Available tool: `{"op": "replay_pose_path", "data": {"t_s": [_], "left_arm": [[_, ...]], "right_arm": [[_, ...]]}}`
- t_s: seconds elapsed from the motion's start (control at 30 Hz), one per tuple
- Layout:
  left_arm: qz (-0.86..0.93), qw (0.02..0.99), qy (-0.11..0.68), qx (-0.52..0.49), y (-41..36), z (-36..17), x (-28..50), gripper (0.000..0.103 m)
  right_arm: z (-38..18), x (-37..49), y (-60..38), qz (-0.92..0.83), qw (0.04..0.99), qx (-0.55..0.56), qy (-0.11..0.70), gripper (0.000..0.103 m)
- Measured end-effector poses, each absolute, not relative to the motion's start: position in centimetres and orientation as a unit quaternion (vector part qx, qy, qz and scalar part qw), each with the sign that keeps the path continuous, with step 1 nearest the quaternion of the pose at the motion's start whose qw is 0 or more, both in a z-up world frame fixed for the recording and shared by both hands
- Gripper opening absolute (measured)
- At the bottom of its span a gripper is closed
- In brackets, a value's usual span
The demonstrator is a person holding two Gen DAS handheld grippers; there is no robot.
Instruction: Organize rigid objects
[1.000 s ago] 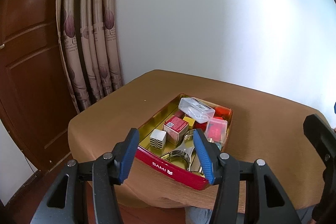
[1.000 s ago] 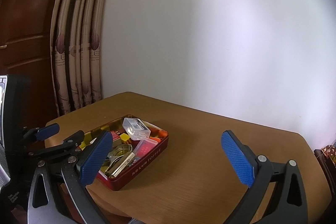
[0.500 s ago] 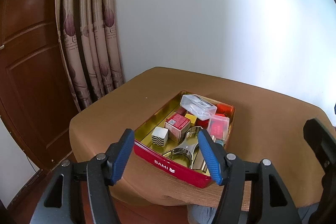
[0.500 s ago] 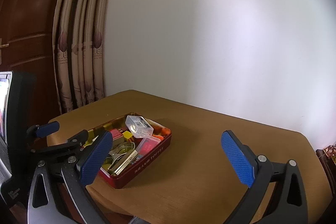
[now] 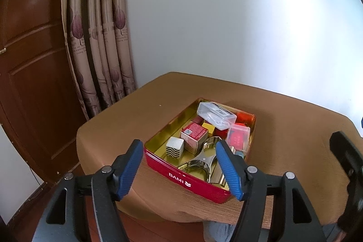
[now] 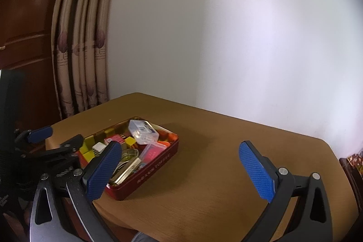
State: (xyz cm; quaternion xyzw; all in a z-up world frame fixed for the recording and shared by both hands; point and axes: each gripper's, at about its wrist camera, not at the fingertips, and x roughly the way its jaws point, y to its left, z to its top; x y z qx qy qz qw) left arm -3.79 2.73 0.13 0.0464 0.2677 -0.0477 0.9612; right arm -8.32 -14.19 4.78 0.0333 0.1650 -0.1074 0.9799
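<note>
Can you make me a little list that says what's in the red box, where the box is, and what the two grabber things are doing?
box: red metal tin, lid off, gold inside
where: brown wooden table
inside: clear plastic case, red cardboard carton, zigzag-striped cube, shiny metal tool
left gripper: open, jaws just widened, holding nothing, before the tin
right gripper: open, empty

Black claw [image 5: 181, 170] frames, blue ribbed pads, silver screws.

"BAMI" in white on red tin [image 5: 181, 176] front wall
</note>
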Motion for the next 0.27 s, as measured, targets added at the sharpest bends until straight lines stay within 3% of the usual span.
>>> {"op": "replay_pose_path", "data": {"t_s": [0.27], "left_arm": [[-0.046,0.96,0.27,0.054,2.5,0.0,-3.8,0.068]], "right_arm": [[4.0,-8.2,-15.6,-0.111,0.976,0.051,0.179,0.102]]}}
